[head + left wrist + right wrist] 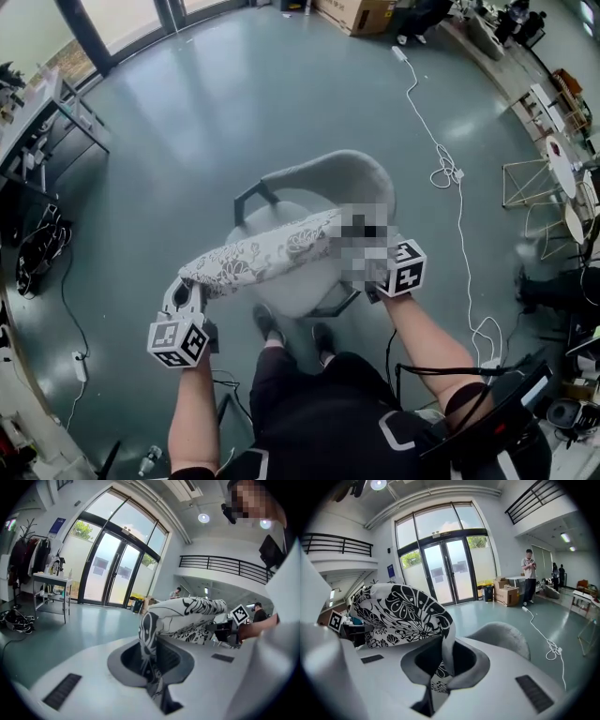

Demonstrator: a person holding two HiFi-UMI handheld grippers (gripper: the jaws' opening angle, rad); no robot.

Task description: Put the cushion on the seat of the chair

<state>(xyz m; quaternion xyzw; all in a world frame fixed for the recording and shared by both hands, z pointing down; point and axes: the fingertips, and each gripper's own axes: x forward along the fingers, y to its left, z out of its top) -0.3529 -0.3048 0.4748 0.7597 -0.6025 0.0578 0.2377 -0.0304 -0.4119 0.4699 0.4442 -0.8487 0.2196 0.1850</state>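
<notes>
A white cushion (267,251) with a black flower print hangs stretched between my two grippers, just above the seat of the grey armchair (333,178). My left gripper (190,287) is shut on the cushion's left end. The right gripper (380,279), partly hidden, is shut on its right end. In the left gripper view, the fabric of the cushion (187,618) is pinched in the left gripper (151,667). In the right gripper view, the cushion (398,613) is clamped in the right gripper (443,667), and the chair back (501,637) lies just beyond.
A white cable (452,173) runs across the floor right of the chair. Cardboard boxes (361,13) stand at the back, a table (42,108) at the left, wire-frame stools (530,183) at the right. My shoes (267,323) stand at the chair's front. A person (528,576) stands near the doors.
</notes>
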